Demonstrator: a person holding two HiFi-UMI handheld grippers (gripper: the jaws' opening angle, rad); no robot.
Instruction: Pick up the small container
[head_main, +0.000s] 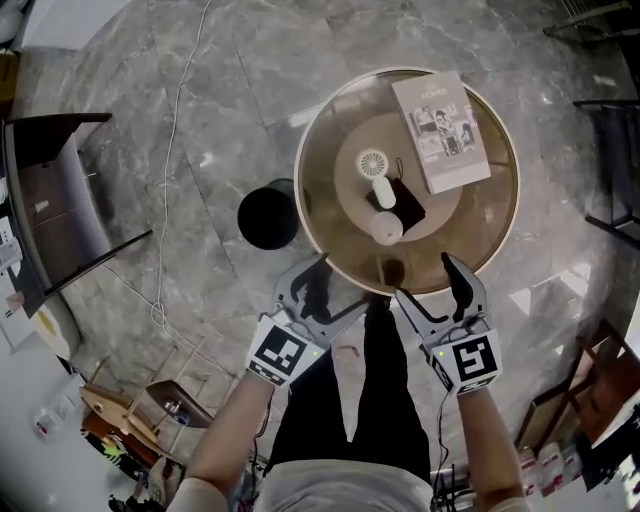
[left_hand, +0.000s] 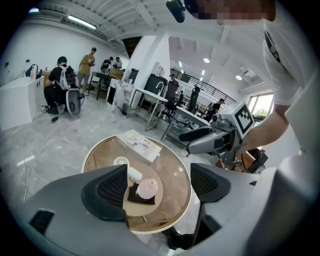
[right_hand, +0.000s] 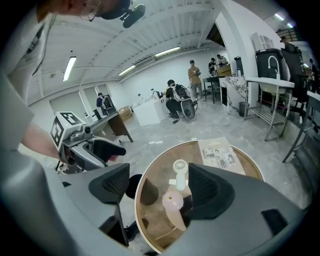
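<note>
The small container (head_main: 386, 228), a pale pink cylinder with a round lid, stands on a round glass table (head_main: 330, 235) next to a dark square pad (head_main: 408, 203). It also shows as the container (left_hand: 147, 189) in the left gripper view and the container (right_hand: 172, 201) in the right gripper view. My left gripper (head_main: 322, 290) hovers at the table's near edge, open and holding nothing. My right gripper (head_main: 432, 288) hangs beside it, likewise open and holding nothing. Both sit short of the container, well apart from it.
A white hand fan (head_main: 378, 175) and a book (head_main: 442, 130) lie further back on the table. A black round bin (head_main: 268, 215) stands on the floor left of the table. A chair (head_main: 60, 200) and a white cable (head_main: 175, 150) are to the left. People work in the background.
</note>
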